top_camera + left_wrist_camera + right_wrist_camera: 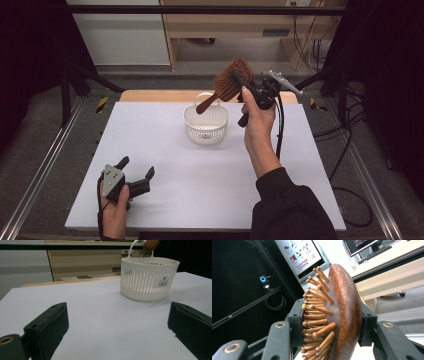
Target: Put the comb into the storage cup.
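High view: the right gripper (pixel 243 84) clamps the brown wooden paddle hairbrush (pixel 227 82) by its head, handle slanting down over the white slotted plastic basket (pixel 205 125); the left gripper (pixel 136 167) rests wide open, empty.

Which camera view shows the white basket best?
The left gripper view: the basket stands near, with its slatted wall, rim, handle and label clear. The high view shows the basket small from above, under the hairbrush handle.

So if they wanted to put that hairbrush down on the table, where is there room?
Nearly anywhere: the white table is bare between the basket and the left gripper, and along its right side. The right gripper holds the hairbrush above the basket.
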`<action>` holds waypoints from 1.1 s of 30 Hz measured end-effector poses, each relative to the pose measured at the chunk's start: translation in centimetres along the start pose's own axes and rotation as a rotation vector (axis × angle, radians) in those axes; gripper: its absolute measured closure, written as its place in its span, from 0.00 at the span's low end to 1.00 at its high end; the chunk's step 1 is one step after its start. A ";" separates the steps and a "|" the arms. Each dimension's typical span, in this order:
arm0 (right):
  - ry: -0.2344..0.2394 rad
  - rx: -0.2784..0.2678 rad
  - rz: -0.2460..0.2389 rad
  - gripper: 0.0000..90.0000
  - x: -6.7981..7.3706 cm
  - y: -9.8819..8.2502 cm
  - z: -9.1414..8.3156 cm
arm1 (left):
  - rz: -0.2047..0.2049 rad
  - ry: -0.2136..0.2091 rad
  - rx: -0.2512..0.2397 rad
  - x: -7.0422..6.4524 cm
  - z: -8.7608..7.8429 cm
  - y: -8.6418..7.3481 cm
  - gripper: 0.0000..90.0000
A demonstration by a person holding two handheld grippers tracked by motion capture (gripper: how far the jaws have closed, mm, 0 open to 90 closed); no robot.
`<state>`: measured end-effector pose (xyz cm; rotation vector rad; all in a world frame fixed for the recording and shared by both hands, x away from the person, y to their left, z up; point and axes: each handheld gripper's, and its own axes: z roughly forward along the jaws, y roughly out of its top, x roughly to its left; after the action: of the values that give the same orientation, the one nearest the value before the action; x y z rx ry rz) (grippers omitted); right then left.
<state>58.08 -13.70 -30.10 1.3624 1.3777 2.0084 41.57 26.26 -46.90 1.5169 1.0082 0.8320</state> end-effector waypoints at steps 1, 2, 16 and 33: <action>-0.002 0.000 -0.003 0.57 -0.1 -0.1 0.0 | 0.000 0.000 0.000 0.0 0.0 0.0 0.04; -0.005 0.000 -0.001 0.57 -0.1 -0.2 0.1 | -0.001 0.001 -0.001 0.0 0.0 0.0 0.04; -0.044 0.029 0.029 0.57 -1.9 -3.2 1.1 | -0.002 -0.003 0.001 -0.1 0.0 0.0 0.04; -0.066 0.044 0.068 0.57 -2.7 -6.8 2.6 | -0.001 -0.009 0.003 -0.2 0.0 0.0 0.04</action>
<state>60.05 -11.11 -37.16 1.4998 1.3718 1.9673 41.54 26.10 -46.93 1.5214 1.0045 0.8223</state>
